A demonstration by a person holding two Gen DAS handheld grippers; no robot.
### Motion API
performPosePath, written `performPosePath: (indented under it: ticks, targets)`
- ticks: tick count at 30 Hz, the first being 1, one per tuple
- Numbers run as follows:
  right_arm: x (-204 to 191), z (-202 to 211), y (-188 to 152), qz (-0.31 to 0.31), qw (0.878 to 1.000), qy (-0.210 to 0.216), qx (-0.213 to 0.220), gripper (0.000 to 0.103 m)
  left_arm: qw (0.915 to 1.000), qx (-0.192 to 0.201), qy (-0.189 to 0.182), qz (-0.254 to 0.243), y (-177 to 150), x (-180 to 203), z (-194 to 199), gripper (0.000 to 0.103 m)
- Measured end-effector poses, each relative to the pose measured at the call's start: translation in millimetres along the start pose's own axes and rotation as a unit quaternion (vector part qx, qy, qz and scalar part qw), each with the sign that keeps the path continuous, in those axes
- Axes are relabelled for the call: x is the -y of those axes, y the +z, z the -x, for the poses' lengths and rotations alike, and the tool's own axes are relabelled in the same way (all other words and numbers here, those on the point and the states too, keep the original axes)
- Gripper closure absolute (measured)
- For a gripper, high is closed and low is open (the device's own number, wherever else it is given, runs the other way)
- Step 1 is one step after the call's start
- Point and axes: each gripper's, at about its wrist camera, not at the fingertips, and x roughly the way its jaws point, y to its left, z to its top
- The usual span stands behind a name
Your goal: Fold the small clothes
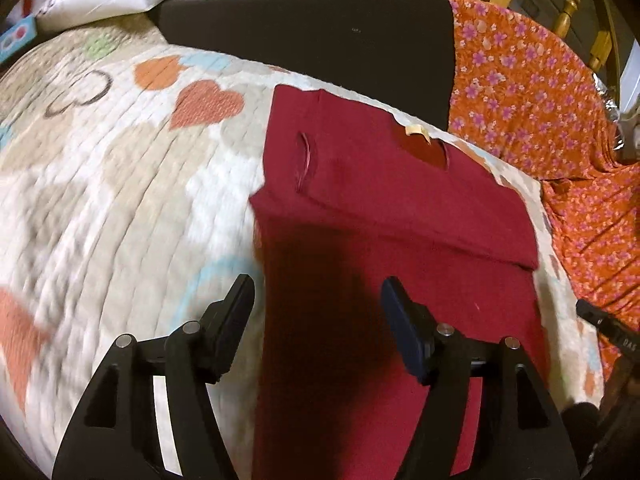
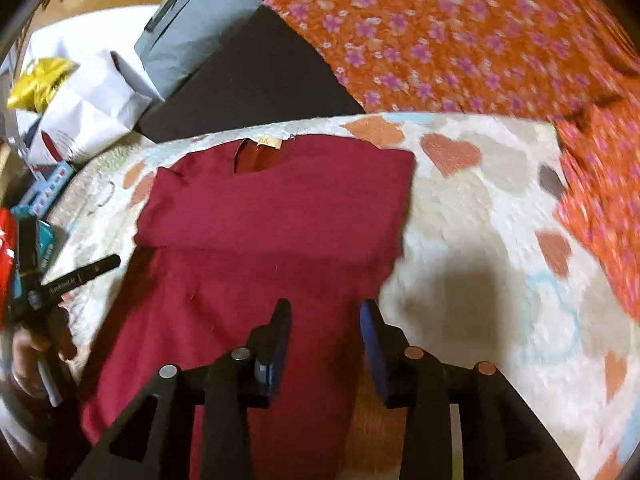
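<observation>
Maroon cotton T-shirt [image 1: 384, 216] lies flat on the heart-print quilt [image 1: 120, 200], neck at the far edge, sleeves tucked in to narrow it. Left claw [image 1: 316, 300] and right claw [image 2: 324, 316] hover half open, empty, likely ready for its hem.

open heart-patterned quilted mat [image 1: 120, 200] lies clear on both sides of the folded maroon cotton shirt [image 1: 360, 200]; beyond the shirt a black board [image 1: 304, 32] and orange floral cloth [image 1: 540, 92] crowd in.
</observation>
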Motion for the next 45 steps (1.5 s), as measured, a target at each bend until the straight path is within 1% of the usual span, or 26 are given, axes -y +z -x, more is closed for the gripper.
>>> performPosePath:
  ticks: [3, 5, 7, 10, 14, 16, 18, 21, 24, 25, 26, 27, 28, 29, 30, 33, 34, 36, 40, 42, 45]
  targets:
    - [4.9, 8.2, -23.8, -0.026, 0.999, 0.015, -0.014, 0.065, 0.9999, -0.010, 0.008, 0.003, -15.0, 4.0, 13.8, 0.037]
    - [3.1, 8.5, -38.4, -0.024, 0.999, 0.019, -0.036, 0.065, 0.9999, -0.015, 0.007, -0.002, -25.6, 8.9, 23.9, 0.037]
    - [0.1, 10.4, -51.0, -0.016, 0.999, 0.015, -0.041, 0.065, 0.9995, -0.016, 0.022, -0.014, -34.0, 15.1, 31.3, 0.037]
    - [0.7, 7.7, -59.1, -0.035, 0.998, 0.022, -0.047, 0.065, 0.9985, -0.028, 0.040, -0.024, -46.5, 20.1, 38.6, 0.037]
    - [-1.4, 1.3, -70.4, -0.050, 0.997, 0.010, -0.060, 0.065, 0.9978, -0.045, 0.042, -0.022, -67.0, 19.9, 49.6, 0.037]
    - [-3.5, -6.6, -76.8, -0.044, 0.996, 0.010, -0.080, 0.065, 0.9979, -0.046, 0.045, -0.013, -75.3, 15.3, 53.7, 0.037]
    - [-2.4, -13.5, -80.3, -0.038, 0.995, 0.000, -0.092, 0.065, 0.9973, -0.058, 0.043, 0.012, -83.5, 5.0, 52.6, 0.037]
    - [7.3, -23.9, -83.6, -0.053, 0.993, -0.008, -0.102, 0.065, 0.9962, -0.062, 0.049, 0.037, -90.2, -3.8, 51.2, 0.037]
    - [13.1, -28.0, -86.6, -0.075, 0.994, 0.003, -0.081, 0.064, 0.9951, -0.070, 0.057, 0.041, -94.1, -4.4, 47.0, 0.037]
    - [11.4, -27.6, -87.0, -0.072, 0.994, 0.003, -0.076, 0.064, 0.9951, -0.070, 0.057, 0.040, -95.1, -3.7, 46.5, 0.037]
    - [8.2, -27.3, -87.1, -0.058, 0.996, 0.007, -0.069, 0.066, 0.9955, -0.067, 0.054, 0.038, -96.0, -2.4, 46.1, 0.037]
    - [5.1, -27.1, -87.5, -0.040, 0.997, 0.009, -0.064, 0.073, 0.9959, -0.065, 0.053, 0.036, -98.1, -1.2, 44.9, 0.037]
    - [3.4, -26.4, -88.7, -0.027, 0.998, 0.003, -0.061, 0.091, 0.9958, -0.065, 0.054, 0.035, -99.1, -1.7, 42.7, 0.037]
    - [3.8, -24.0, -89.8, -0.026, 0.998, 0.000, -0.056, 0.095, 0.9958, -0.065, 0.056, 0.031, -102.1, 0.0, 41.1, 0.037]
    - [5.0, -21.2, -90.5, -0.028, 0.998, 0.001, -0.052, 0.096, 0.9960, -0.063, 0.058, 0.026, -103.5, 1.3, 40.1, 0.037]
    - [8.5, -10.9, -91.2, -0.011, 0.999, -0.028, -0.035, 0.097, 0.9960, -0.058, 0.068, -0.009, -106.6, 10.4, 40.0, 0.037]
    - [8.8, -12.8, -91.1, -0.009, 0.999, -0.034, -0.038, 0.097, 0.9958, -0.057, 0.070, -0.014, -107.1, 11.0, 39.0, 0.037]
    - [5.4, -19.5, -91.0, -0.005, 0.998, -0.042, -0.050, 0.097, 0.9953, -0.057, 0.077, -0.015, -107.8, 9.5, 37.4, 0.037]
    - [5.9, -5.3, -84.9, 0.007, 0.998, -0.045, -0.033, 0.097, 0.9956, -0.054, 0.077, -0.007, -106.7, 4.4, 37.0, 0.037]
    - [8.8, -7.7, -83.8, 0.008, 0.998, -0.053, -0.037, 0.097, 0.9958, -0.053, 0.075, -0.001, -106.3, 3.2, 38.5, 0.037]
    - [8.7, -14.6, -86.2, -0.002, 0.998, -0.050, -0.043, 0.097, 0.9953, -0.053, 0.080, -0.007, -109.3, 5.9, 40.9, 0.037]
